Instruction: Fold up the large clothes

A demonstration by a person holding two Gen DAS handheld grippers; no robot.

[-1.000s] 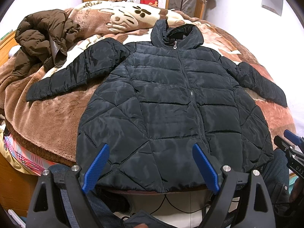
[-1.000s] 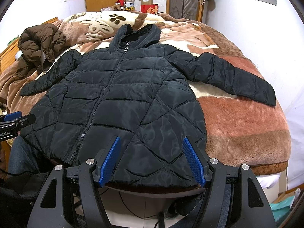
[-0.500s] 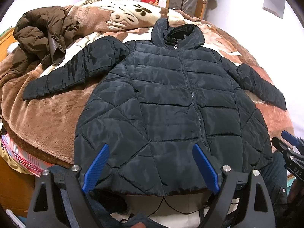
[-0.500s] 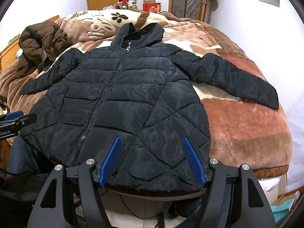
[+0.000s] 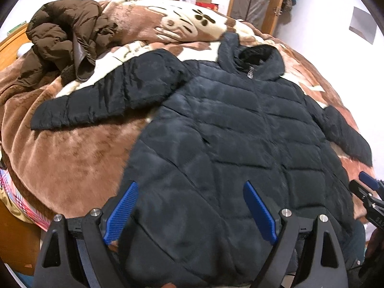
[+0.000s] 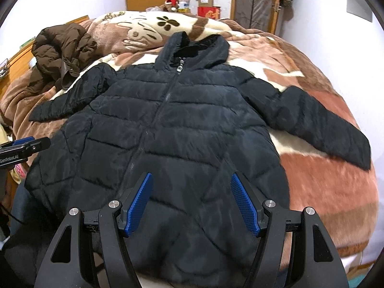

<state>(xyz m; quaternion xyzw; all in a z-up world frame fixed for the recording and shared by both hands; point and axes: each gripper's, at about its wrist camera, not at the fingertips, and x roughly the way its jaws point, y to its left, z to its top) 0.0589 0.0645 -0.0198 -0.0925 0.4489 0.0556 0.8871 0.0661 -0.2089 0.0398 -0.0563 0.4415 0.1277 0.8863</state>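
Observation:
A black quilted hooded jacket (image 5: pixel 228 144) lies flat, front up and zipped, on the bed, sleeves spread to both sides; it also shows in the right wrist view (image 6: pixel 172 129). My left gripper (image 5: pixel 190 211) is open and empty, just above the jacket's lower left hem. My right gripper (image 6: pixel 192 206) is open and empty above the lower right hem. The right gripper's tip shows at the left wrist view's right edge (image 5: pixel 367 189). The left gripper's tip shows at the right wrist view's left edge (image 6: pixel 24 144).
A crumpled brown jacket (image 5: pixel 64 38) lies on the bed's far left. A brown and cream plush blanket (image 6: pixel 324 187) covers the bed. Boxes (image 6: pixel 206 4) and a wardrobe stand beyond the bed. A white wall is on the right.
Both grippers have moved forward and lower over the jacket's hem; the left one has also shifted toward the left sleeve. Both stay open. The jacket has not moved.

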